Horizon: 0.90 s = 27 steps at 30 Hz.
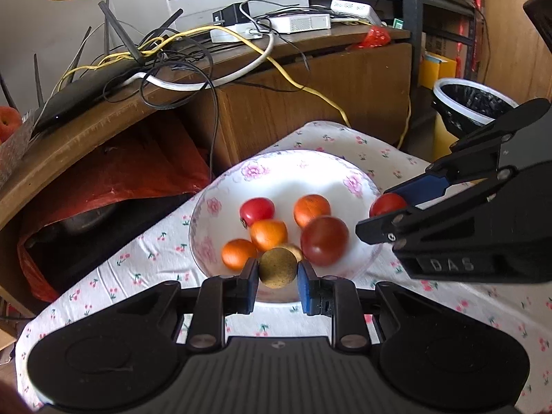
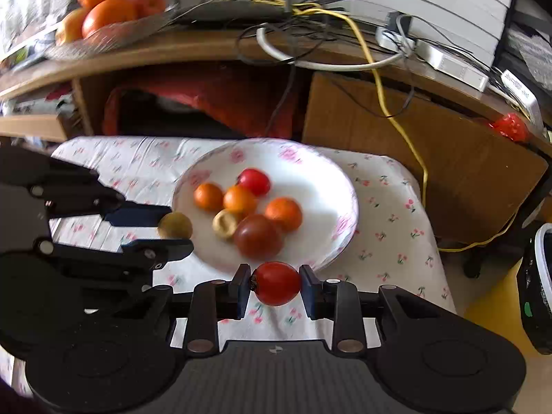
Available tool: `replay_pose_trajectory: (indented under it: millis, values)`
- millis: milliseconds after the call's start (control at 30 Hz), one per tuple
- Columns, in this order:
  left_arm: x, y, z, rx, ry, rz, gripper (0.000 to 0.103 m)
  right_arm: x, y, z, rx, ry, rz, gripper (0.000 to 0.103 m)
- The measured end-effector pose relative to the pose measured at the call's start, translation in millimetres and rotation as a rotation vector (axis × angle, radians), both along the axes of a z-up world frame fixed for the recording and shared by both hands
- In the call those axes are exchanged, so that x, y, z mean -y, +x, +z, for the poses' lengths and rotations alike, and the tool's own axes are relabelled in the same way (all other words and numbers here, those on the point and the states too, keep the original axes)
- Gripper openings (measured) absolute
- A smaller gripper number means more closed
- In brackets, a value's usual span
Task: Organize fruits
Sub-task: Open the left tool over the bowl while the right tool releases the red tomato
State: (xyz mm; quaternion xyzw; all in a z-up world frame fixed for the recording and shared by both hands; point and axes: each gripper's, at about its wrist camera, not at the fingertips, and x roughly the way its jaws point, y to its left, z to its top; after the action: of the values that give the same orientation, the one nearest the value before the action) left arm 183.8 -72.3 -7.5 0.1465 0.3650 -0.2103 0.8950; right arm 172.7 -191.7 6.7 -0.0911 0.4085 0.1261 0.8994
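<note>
Red tomato (image 2: 276,283) – long axis crosswise, stem left, pinched in right tongs (image 2: 275,288); left tongs (image 1: 277,281) pinch round brown fruit (image 1: 277,267).

Glossy glazed bowl (image 1: 220,203) is sitting on matt printed cloth (image 1: 145,269); smooth shiny tomato (image 2: 276,283) is reflecting light; brown fruit (image 1: 277,268) is looking rough, matt.

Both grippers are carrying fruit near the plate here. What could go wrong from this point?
1. The round brown fruit sits at the very tips of the left gripper, so it may roll out.
2. The right gripper may bruise the small red tomato it squeezes.
3. The two grippers are close together over the flowered plate and could collide.
</note>
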Motion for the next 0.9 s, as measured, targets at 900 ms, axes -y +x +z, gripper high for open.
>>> replay_pose_trajectory:
  millis: [900]
  values:
    - [6,40,-14,0.007,-0.011,0.038,0.034,-5,59,-10,0.036,0.017,0.014,0.029]
